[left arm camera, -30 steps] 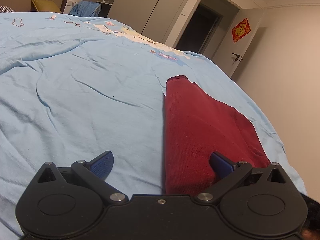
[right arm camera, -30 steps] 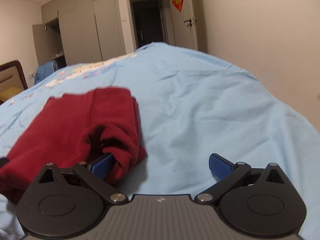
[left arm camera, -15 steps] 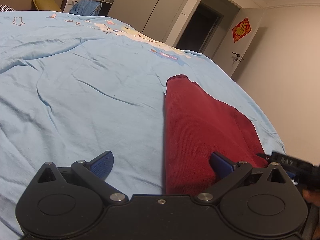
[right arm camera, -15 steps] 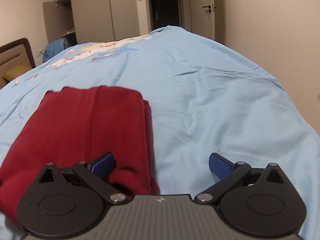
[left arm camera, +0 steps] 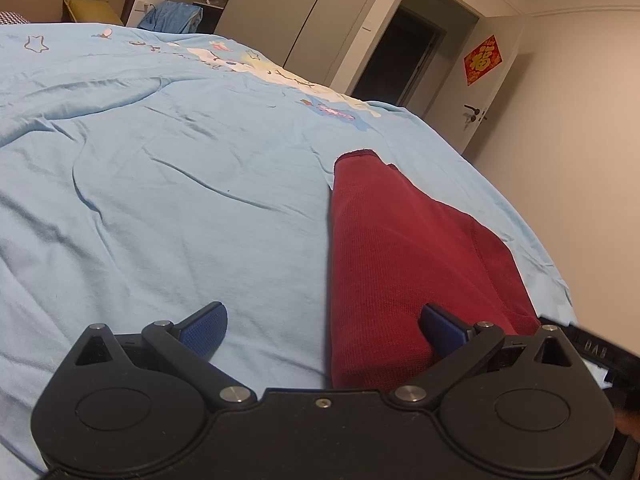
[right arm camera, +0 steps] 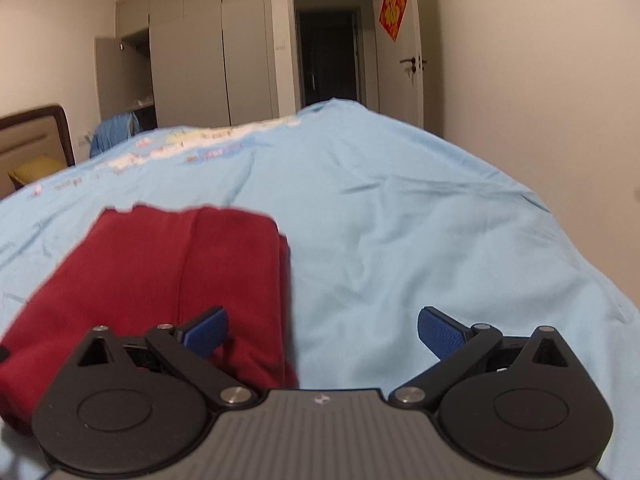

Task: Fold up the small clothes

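A dark red knit garment [left arm camera: 404,264] lies folded lengthwise on the light blue bedspread [left arm camera: 160,208]. My left gripper [left arm camera: 324,330] is open at its near end: the right finger rests over the red cloth, the left finger over bare bedspread. In the right wrist view the same red garment [right arm camera: 168,276] fills the lower left. My right gripper [right arm camera: 323,330] is open too, its left finger over the garment's right edge and its right finger above the blue bedspread [right arm camera: 420,240]. Neither gripper holds anything. A black part of the right gripper [left arm camera: 600,350] shows at the left view's right edge.
The bed ends near a beige wall [right arm camera: 540,80] on the right. Grey wardrobes [right arm camera: 188,60] and a dark open doorway [right arm camera: 330,60] stand beyond the bed. A headboard [right arm camera: 32,136] and blue clothes [right arm camera: 114,130] sit at the far left.
My right gripper has let the garment's folded flap settle flat and tilted upward, so the cloth now lies smooth. The left gripper has hardly moved.
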Demonstrator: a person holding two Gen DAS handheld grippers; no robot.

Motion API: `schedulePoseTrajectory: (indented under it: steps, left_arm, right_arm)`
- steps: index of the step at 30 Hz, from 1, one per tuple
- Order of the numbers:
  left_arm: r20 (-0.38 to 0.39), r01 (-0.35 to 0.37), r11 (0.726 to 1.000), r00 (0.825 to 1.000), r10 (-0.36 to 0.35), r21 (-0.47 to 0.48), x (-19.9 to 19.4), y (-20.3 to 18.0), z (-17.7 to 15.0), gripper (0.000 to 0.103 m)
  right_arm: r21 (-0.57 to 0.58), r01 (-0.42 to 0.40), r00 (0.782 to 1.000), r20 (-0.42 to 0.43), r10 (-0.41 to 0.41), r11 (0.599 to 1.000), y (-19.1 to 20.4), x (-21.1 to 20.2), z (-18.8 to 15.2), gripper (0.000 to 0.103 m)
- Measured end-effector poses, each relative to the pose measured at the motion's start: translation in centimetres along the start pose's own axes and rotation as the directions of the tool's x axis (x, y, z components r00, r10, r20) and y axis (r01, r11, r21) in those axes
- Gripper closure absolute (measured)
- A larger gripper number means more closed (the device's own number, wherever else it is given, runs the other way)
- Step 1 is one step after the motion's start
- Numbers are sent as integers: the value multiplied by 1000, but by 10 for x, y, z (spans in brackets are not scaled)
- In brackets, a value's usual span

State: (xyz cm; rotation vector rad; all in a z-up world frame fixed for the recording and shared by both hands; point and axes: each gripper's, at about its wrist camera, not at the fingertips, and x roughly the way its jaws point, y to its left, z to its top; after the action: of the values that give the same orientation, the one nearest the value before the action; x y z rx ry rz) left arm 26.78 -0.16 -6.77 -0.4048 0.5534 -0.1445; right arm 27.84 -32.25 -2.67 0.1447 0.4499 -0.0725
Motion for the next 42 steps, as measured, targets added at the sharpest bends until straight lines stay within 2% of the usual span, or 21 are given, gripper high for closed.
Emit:
schedulePoseTrajectory:
  steps: [3,5,6,9,11,12,13,16,20,22,24,28,30,33,35,38,40,42]
  left_arm:
    - [2,-4,1000,1000,4,2,0,-1,-1,0]
    - [2,-7,1000,1000,7,4,0,-2,-1,0]
    - [2,-7,1000,1000,7,4,0,-2,-1,0]
    - [0,-11,1000,1000,11,10,0,-3,-1,0]
    - [-1,-10,1000,1000,10,12,0,-2,-2,0]
    - [-1,-9,1000,1000,9,12,0,-2,-2,0]
    - [-1,-9,1000,1000,9,13,0,-2,-2,0]
    - [1,-11,1000,1000,11,18,1,-2,-2,0]
    - [8,-20,1000,1000,20,24,0,-5,-5,0]
    - [11,-24,999,1000,24,27,0,-6,-6,0]
    - [11,-26,999,1000,26,33,0,-7,-7,0]
    - [10,-23,999,1000,23,34,-1,-7,-6,0]
    - [9,-20,999,1000,20,32,-2,-6,-5,0]
    - [11,-22,999,1000,21,33,-6,-7,1,0]
    - [36,-47,997,998,45,53,-13,-11,7,1]
    - [70,-77,994,995,72,76,-17,-18,19,1]
    - [82,-71,993,995,63,96,-14,-23,30,1]
    - [66,-93,988,994,86,122,-4,-30,40,1]
  right_arm:
    - [47,-80,997,-6,81,996,-3,18,11,3]
    - [70,-114,993,-29,116,991,-3,32,16,14]
    - [72,-123,991,-35,126,990,-3,38,17,16]
    - [43,-132,991,-29,134,990,2,49,19,36]
    - [26,-159,987,-29,159,987,6,54,20,61]
    - [15,-168,985,-25,168,986,9,54,22,69]
    - [-5,-173,985,-16,173,985,13,54,24,81]
    - [-94,-174,984,26,178,980,27,50,30,92]
    - [-222,-145,985,65,163,964,46,51,31,92]
    - [-245,-124,990,35,137,961,49,61,26,92]
    - [-210,-113,994,-14,113,971,41,73,20,90]
    - [-144,-74,997,20,78,987,26,65,21,61]
    - [-159,-47,998,32,52,986,23,58,20,58]
    - [-187,-8,999,51,17,982,24,45,18,43]
    - [-185,-22,996,77,37,982,26,34,20,29]
    - [-193,-60,990,112,83,979,35,24,27,14]
    - [-208,-88,986,120,115,974,44,24,34,9]
    - [-221,-102,986,108,128,970,50,29,35,6]
